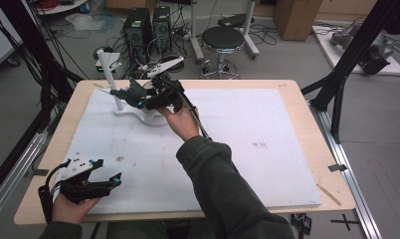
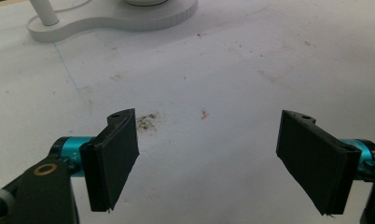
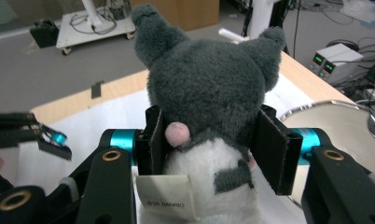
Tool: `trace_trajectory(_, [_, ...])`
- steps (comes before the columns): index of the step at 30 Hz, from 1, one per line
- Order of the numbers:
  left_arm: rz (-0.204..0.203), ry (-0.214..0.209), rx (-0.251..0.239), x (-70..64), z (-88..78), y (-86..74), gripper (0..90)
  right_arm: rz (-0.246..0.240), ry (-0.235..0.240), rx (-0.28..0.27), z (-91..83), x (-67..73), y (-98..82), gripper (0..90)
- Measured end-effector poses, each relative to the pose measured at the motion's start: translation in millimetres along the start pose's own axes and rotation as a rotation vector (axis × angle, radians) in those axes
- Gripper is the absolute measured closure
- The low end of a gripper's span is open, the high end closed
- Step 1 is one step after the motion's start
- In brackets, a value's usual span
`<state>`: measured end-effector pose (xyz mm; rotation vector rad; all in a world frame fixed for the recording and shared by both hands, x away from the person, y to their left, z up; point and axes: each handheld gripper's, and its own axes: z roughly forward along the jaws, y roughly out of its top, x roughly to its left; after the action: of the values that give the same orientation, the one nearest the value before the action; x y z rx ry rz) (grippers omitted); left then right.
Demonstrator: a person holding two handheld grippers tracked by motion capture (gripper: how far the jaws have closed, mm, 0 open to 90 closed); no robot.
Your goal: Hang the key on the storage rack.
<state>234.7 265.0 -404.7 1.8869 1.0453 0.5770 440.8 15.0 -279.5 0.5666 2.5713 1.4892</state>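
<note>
A dark grey plush toy (image 3: 209, 79) with a white belly, a pink tail and a sewn-in label sits upright between the jaws of my right gripper (image 3: 213, 140), which is shut on its body. In the high view the right gripper (image 1: 141, 97) holds the plush toy (image 1: 130, 93) above the white stand (image 1: 133, 114) at the table's far left. My left gripper (image 1: 113, 180) rests near the front left corner, held in a hand. In its own view the left gripper (image 2: 213, 163) is open, with bare white mat between its pads.
The white stand's base (image 2: 129, 18) carries an upright white post (image 1: 108, 74). A shiny round dish (image 3: 344, 121) lies just right of the plush. A white mat (image 1: 248, 129) covers most of the wooden table (image 1: 307, 109). Stool, computers and cables stand beyond the far edge.
</note>
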Motion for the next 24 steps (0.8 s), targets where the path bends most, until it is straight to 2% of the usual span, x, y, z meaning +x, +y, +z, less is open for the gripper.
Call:
trace_trajectory(10, [0.0,0.003,0.001,0.8,-0.3,-0.3,21.0,-0.018,0.005,-0.011,16.1,0.8,18.2,48.9])
trace_trajectory(19, [-0.002,0.005,0.005,1.6,0.1,-0.6,21.0,0.001,0.01,-0.01,27.5,-5.5,27.3,48.9])
trace_trajectory(24, [-0.009,0.008,0.004,3.0,0.9,-0.6,21.0,-0.006,0.017,-0.02,34.6,-5.3,36.6,48.9])
